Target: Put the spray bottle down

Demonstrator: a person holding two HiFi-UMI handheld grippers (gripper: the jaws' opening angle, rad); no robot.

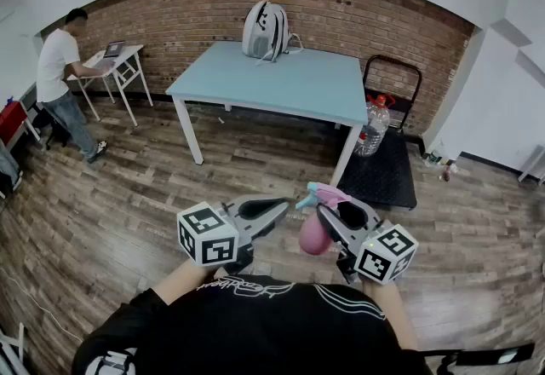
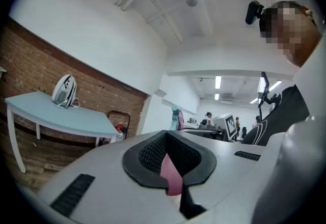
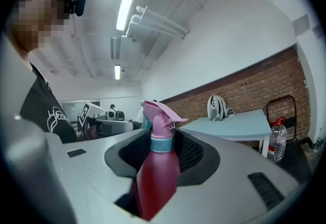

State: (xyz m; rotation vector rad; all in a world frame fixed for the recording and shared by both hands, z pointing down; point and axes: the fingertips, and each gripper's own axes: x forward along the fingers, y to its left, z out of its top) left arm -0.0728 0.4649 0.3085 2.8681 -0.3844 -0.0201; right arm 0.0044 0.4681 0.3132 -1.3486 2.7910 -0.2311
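Plainly, in the head view the person carries the spray bottle in the air above the wooden floor. It is clamped in the right gripper, and its teal-and-pink trigger head pokes out past the jaw tips. The left gripper sits just beside it, jaws drawn together on nothing. The pale blue table, with a backpack on it, stands well apart ahead.

In the left gripper view the two dark pads meet but for a thin slit. The sliver of pink in that slit looks to be the bottle's body beyond, not a thing held; its trigger head shows above the jaws, farther off.

In the right gripper view the jaws stand wide and press on the bottle's rounded pink body from both sides, below the teal collar. The bottle is upright.

By judgement the bottle is small moulded plastic — light, fairly stiff, likely to give a little under a hard squeeze, and smooth enough to slide in the pads. How full it is cannot be told, since the body is opaque. The present hold on the belly seems the sound one — the neck is narrow, and the trigger could fire if pinched. Lowered straight, it should stand on its base.
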